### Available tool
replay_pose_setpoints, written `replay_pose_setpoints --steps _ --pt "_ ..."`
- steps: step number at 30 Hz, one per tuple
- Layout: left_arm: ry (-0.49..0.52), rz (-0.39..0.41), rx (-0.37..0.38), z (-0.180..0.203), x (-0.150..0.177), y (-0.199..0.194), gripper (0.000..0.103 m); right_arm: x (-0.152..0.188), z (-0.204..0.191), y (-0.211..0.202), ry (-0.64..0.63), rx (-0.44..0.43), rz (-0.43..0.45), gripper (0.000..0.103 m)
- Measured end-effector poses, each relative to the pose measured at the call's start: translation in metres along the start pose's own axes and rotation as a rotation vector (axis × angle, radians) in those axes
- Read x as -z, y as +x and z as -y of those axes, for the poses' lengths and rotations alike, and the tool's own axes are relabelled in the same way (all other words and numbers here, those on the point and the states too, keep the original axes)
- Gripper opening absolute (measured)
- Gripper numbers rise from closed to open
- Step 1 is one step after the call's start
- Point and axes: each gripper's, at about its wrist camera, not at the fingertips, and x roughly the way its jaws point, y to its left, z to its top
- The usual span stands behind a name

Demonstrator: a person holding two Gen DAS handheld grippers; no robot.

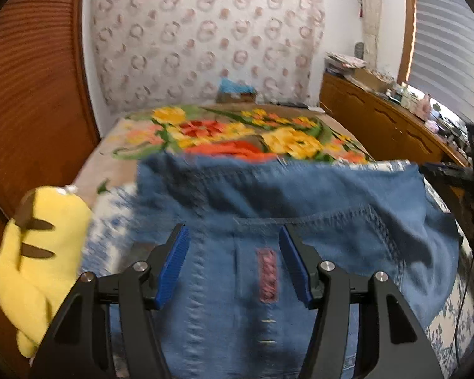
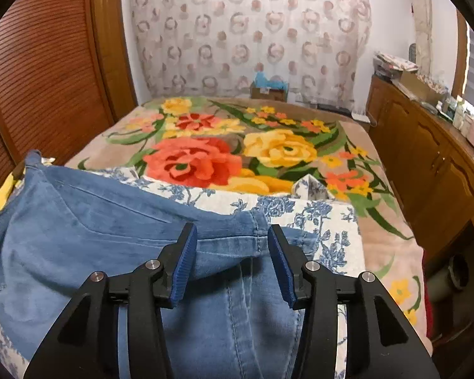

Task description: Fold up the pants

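Both the left gripper [image 1: 233, 237] and right gripper [image 2: 232, 237] hover spread apart over the jeans [image 2: 79, 227] on the bed [image 2: 379, 237].

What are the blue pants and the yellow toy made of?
The blue pants look like denim: faded blue cloth with thick stitched seams and a matte, slightly fuzzy face. The yellow toy looks like soft plush fabric, since it is puffy with rounded edges, though the picture is blurry. The big flowery blanket under them looks like thick fleece.
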Motion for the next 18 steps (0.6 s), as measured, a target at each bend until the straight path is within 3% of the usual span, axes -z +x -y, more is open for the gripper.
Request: replay_pose_setpoints --steps 5,18 --pt "0.014 -0.022 0.036 0.011 0.011 0.014 0.058 -0.003 0.005 0.012 0.022 -0.009 -0.035 0.055" --pt "0.025 0.014 0.1 0.018 0.021 0.004 0.058 -0.002 0.016 0.032 0.116 -0.052 -0.157 0.055"
